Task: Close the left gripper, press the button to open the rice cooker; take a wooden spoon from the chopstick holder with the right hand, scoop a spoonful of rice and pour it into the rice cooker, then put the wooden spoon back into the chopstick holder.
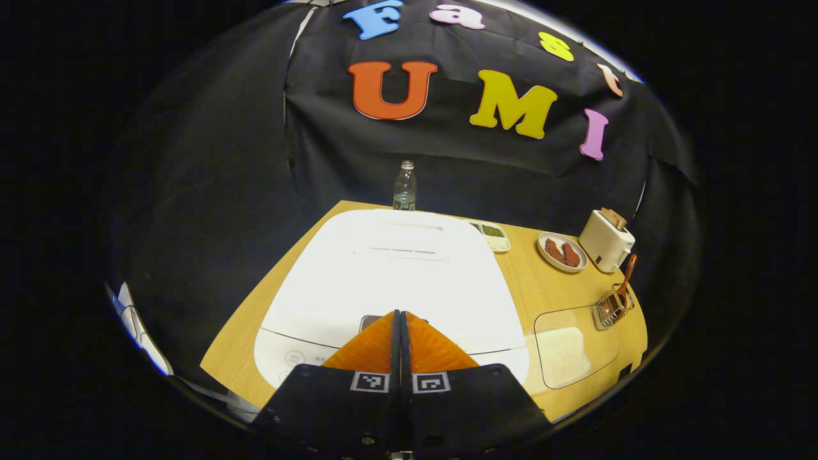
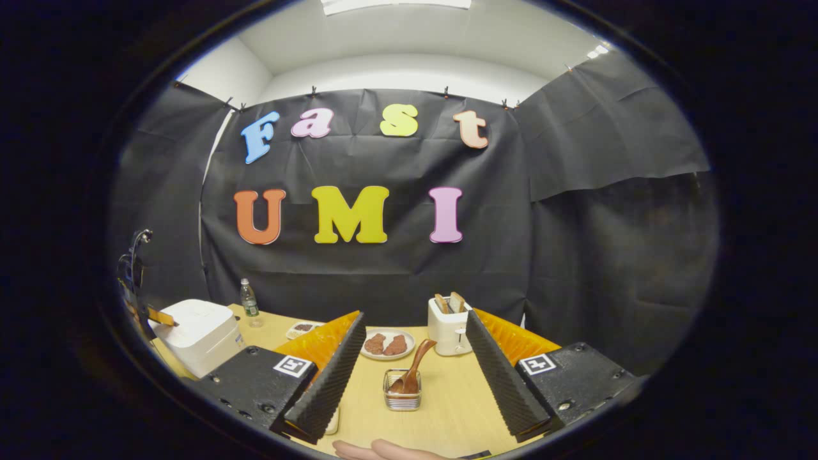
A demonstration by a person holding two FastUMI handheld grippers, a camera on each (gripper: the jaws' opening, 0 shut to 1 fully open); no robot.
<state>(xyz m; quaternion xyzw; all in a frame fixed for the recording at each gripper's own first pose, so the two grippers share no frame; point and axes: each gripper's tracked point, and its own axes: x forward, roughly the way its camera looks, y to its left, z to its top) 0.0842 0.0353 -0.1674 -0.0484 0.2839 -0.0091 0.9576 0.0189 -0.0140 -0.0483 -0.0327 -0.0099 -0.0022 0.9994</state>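
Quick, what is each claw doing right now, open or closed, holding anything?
Left claw: closed, holding nothing, tips over the rice cooker at its front edge.
Right claw: open, empty, wooden spoon ahead between its fingers.

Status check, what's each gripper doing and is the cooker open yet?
Left gripper shut, over rice cooker, lid down. Right gripper open, facing wooden spoon in chopstick holder. Path clear.

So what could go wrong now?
The left gripper has its jaws shut and hangs over the front of the closed rice cooker. If it misses the button, the lid may stay down. The wooden spoon leans in the small chopstick holder, so the open right gripper could tip the holder while pulling it out. Rice in the clear tray might spill on the way to the cooker.
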